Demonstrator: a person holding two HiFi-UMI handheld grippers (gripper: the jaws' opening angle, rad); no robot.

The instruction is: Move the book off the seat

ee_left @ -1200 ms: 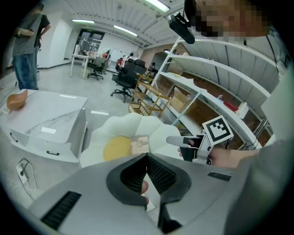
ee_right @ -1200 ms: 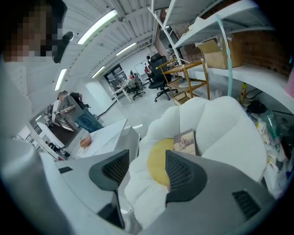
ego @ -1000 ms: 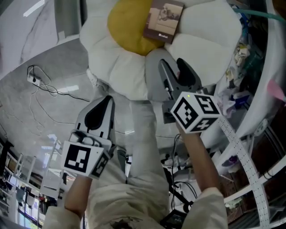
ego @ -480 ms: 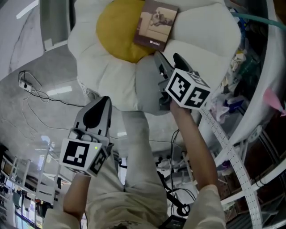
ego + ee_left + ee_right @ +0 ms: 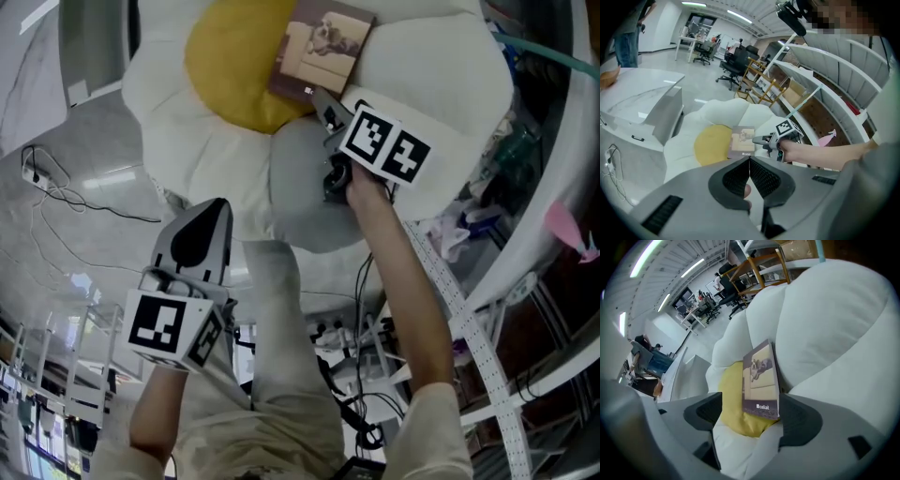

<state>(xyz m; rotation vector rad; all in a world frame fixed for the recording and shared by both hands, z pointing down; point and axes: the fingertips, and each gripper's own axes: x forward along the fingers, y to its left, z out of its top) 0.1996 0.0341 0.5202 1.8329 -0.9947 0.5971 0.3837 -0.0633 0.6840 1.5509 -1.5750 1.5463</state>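
A thin book with a beige and purple cover lies on a flower-shaped seat, half on its yellow centre and half against a white petal. My right gripper reaches up to the book's near edge. In the right gripper view the book has its near end between the right gripper's jaws, which are opening wide; the pads do not press on it. My left gripper hangs back below the seat, shut on nothing. The left gripper view shows the book ahead.
White shelving racks stand close on the right with clutter on them. A cable and a power strip lie on the grey floor at left. A white desk stands left of the seat, with office chairs beyond.
My right gripper has moved forward across the grey petal to the book's near edge and its jaws have spread. The left gripper has barely moved.
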